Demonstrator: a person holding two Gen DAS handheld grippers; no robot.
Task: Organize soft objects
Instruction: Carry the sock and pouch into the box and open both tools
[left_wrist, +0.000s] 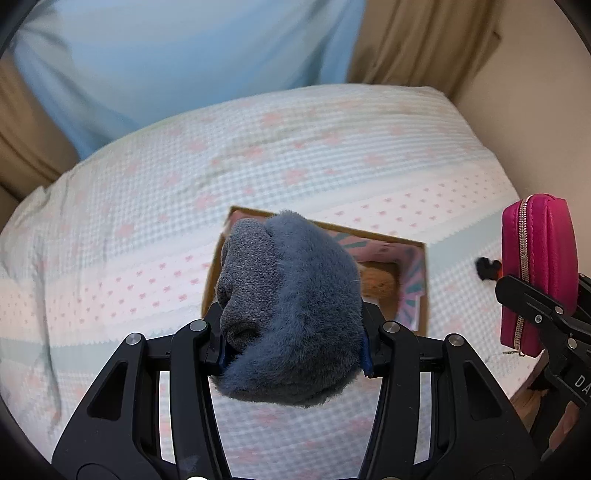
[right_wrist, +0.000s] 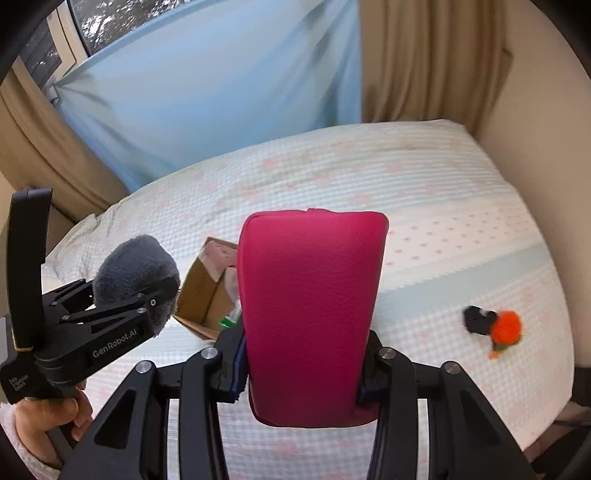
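Note:
My left gripper (left_wrist: 293, 343) is shut on a fuzzy grey-blue plush bundle (left_wrist: 291, 302), held above the bed just in front of an open cardboard box (left_wrist: 413, 280). From the right wrist view the same bundle (right_wrist: 135, 269) shows at the left in the left gripper (right_wrist: 147, 295), with the box (right_wrist: 207, 288) beyond it. My right gripper (right_wrist: 303, 373) is shut on a magenta zippered pouch (right_wrist: 310, 314), which stands upright between the pads. The left wrist view has that pouch (left_wrist: 535, 273) at the right edge, zipper facing the camera.
A small orange and black soft toy (right_wrist: 495, 326) lies on the bedspread (right_wrist: 369, 177) to the right, its black part (left_wrist: 487, 267) visible beside the pouch. Something tan sits inside the box. Blue and beige curtains hang behind the bed. A hand (right_wrist: 55, 413) grips the left handle.

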